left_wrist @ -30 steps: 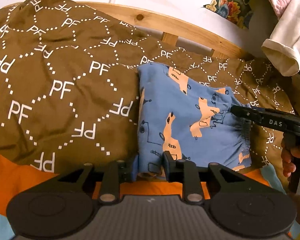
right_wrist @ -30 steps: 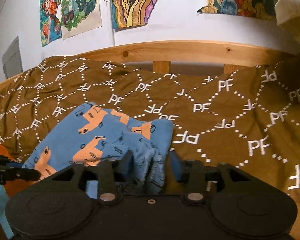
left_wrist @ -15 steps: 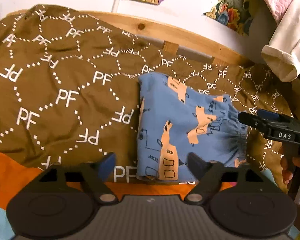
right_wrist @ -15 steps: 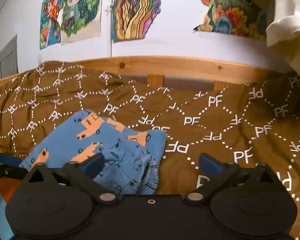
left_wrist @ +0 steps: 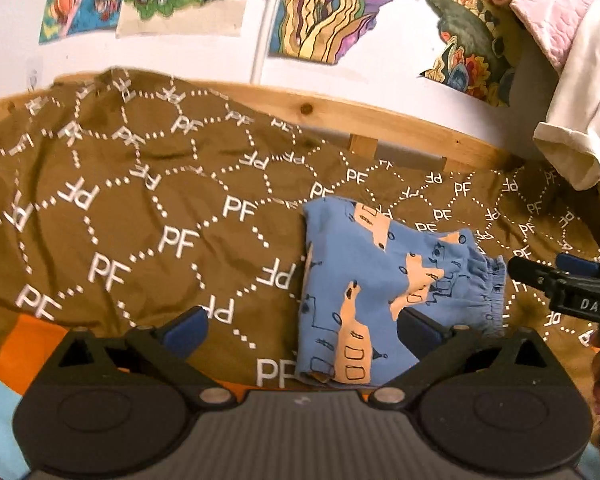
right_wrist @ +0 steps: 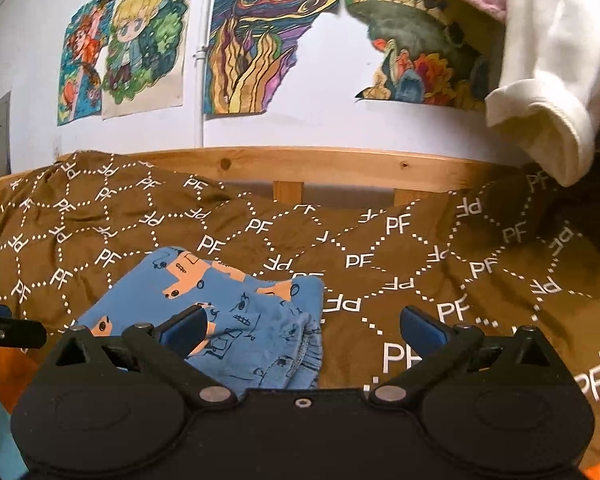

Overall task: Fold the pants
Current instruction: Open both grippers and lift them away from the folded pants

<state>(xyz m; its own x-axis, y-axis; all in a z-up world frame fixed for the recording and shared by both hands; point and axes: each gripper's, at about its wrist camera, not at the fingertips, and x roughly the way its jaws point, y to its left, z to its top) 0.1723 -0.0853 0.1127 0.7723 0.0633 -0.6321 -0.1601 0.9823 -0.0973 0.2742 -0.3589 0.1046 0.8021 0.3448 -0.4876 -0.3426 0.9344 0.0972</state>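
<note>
Now both tongs spread wide, just opened, gripping nothing — folded pants (left_wrist: 384,292) on the bed between them, right of left tongs (left_wrist: 300,330), left of right tongs (right_wrist: 300,328) — right nearer

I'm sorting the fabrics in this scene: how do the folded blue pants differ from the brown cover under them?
The pants are blue with orange vehicle drawings; the brown cover carries white PF letters and dotted lines. The pants are folded into a compact bundle; the cover lies spread across the bed. The pants have a gathered waistband; the cover shows none. Both are soft, slightly wrinkled cloth.
</note>
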